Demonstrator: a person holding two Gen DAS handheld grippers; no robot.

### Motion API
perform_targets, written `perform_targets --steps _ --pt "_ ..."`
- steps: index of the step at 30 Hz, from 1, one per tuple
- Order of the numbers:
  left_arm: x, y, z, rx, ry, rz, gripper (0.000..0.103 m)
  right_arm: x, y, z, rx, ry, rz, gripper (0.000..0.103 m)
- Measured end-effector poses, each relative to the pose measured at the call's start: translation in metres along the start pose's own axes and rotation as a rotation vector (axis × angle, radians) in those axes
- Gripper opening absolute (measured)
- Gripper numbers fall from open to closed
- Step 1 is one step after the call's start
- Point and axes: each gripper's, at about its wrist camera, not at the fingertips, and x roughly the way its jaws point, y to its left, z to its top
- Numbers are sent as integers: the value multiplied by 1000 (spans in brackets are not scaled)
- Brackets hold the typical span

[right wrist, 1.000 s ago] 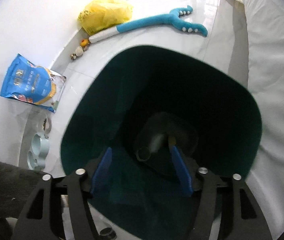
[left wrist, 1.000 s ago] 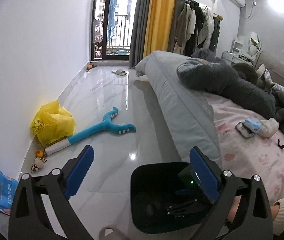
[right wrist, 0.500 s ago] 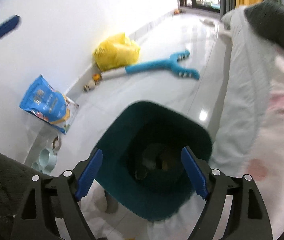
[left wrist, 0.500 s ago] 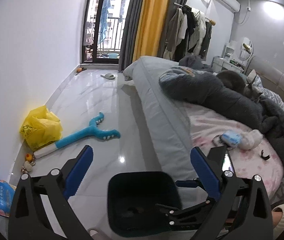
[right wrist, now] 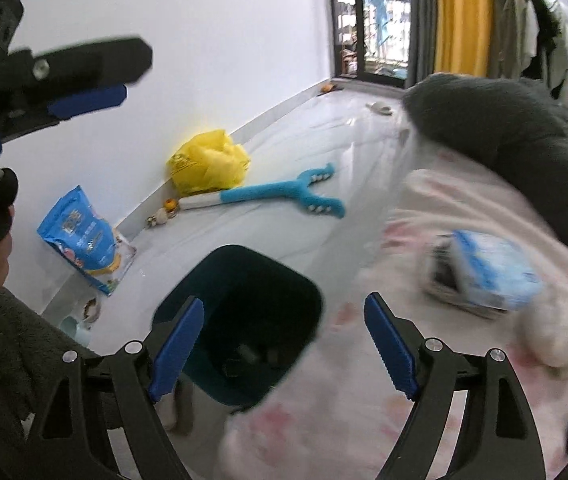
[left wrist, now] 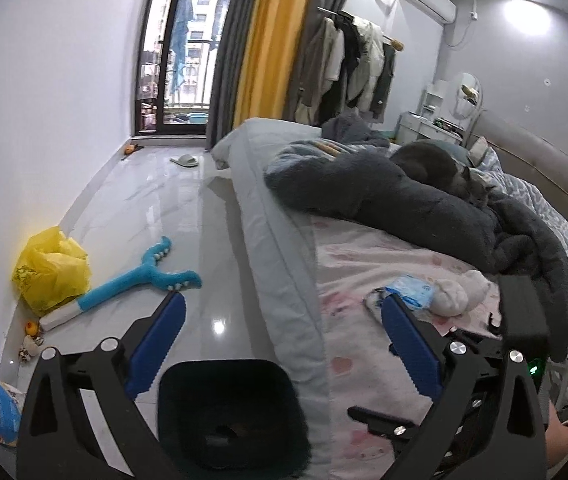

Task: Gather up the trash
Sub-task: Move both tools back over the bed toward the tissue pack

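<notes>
Bin: dark teal plastic trash bin (left wrist: 227, 416), square mouth with rounded corners, smooth matte walls; bottom centre of the left wrist view, on the floor against the bed edge. A few small dark bits lie at its bottom, too dim to identify.
Trash: crinkled blue-and-white plastic packet (right wrist: 492, 276) at right of the right wrist view, on the pink printed bedsheet (left wrist: 368, 264), touching a white fluffy bundle (left wrist: 456, 294); blurred, so print unreadable.
Left gripper (left wrist: 284, 344): black frame, blue serrated pads spread wide, nothing between them; hangs over the bin and bed edge.
Right gripper (right wrist: 284, 350): same build, pads wide apart, empty; bin rim behind its left pad, sheet behind its right one.
Floor: glossy white marble tile (left wrist: 155, 208); crumpled yellow plastic bag (left wrist: 49, 270) by the wall at left, long blue plush toy (left wrist: 139, 282) just beside it.
Bed: thick dark grey fleece blanket (left wrist: 404, 204), upper right.
</notes>
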Motion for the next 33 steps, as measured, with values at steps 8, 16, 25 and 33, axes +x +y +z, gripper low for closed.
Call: perform_targets --steps 8,16,25,33 --pt "23 -43 0 37 16 -39 100 -34 -49 -20 43 -41 -61 83" --pt "42 -89 -3 75 36 -96 100 -66 -98 -45 97 -66 -158 83" --pt "68 -130 -10 84 77 -149 100 -95 -155 -80 177 -108 -237 83" --pt "92 -165 -21 114 108 -164 100 -101 -190 -107 252 -98 -249 83"
